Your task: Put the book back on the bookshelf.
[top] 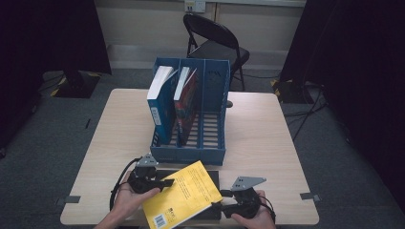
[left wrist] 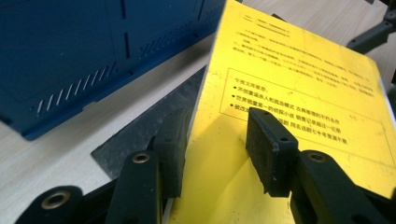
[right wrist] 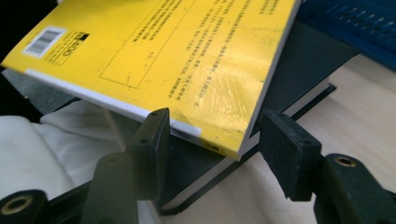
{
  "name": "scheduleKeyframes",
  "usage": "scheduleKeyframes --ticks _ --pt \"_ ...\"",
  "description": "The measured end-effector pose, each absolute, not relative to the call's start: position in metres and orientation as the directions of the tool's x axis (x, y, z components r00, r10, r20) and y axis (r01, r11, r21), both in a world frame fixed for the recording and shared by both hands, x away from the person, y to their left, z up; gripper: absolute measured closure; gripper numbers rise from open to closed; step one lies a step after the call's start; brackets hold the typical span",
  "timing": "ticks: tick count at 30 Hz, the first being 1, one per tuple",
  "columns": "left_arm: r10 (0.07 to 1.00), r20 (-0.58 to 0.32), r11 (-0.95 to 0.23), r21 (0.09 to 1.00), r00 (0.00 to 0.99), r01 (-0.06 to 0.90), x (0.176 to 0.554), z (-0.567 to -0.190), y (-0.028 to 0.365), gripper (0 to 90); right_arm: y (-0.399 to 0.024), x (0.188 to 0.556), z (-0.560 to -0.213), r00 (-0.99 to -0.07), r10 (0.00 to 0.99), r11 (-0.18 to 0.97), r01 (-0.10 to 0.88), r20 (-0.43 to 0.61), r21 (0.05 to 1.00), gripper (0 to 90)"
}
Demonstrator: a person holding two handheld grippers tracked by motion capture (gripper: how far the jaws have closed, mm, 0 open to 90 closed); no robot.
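A yellow paperback [top: 184,193] hangs tilted over the table's front edge, above a flat black book [top: 213,175]. My left gripper [top: 167,182] is shut on the yellow book's left edge. In the left gripper view one pad [left wrist: 273,149] presses on the yellow cover [left wrist: 299,79] and the other pad [left wrist: 172,151] sits under the edge. My right gripper [top: 217,205] is at the book's near right corner. In the right gripper view its jaws [right wrist: 215,135] stand open around that corner [right wrist: 224,140], with a gap to the right pad [right wrist: 289,149].
A blue three-slot file rack [top: 191,153] stands mid-table with a blue book [top: 160,100] and a red book [top: 187,95] in its left and middle slots. A black folding chair [top: 215,43] stands behind the table. A white sleeve [right wrist: 46,140] lies near the right gripper.
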State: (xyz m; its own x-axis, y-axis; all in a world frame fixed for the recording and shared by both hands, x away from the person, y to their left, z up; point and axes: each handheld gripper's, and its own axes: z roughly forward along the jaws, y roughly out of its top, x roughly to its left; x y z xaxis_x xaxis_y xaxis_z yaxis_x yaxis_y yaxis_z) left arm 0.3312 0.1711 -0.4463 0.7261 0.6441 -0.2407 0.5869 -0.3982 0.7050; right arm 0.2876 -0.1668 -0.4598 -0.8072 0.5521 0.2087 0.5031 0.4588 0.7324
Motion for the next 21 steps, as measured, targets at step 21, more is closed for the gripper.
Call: scheduleKeyframes --ticks 21 --pt "0.681 -0.260 -0.374 0.681 0.684 0.630 0.291 -0.443 0.198 60.2 -0.142 0.331 -0.456 -0.766 0.629 0.433 0.491 0.137 0.756 63.5"
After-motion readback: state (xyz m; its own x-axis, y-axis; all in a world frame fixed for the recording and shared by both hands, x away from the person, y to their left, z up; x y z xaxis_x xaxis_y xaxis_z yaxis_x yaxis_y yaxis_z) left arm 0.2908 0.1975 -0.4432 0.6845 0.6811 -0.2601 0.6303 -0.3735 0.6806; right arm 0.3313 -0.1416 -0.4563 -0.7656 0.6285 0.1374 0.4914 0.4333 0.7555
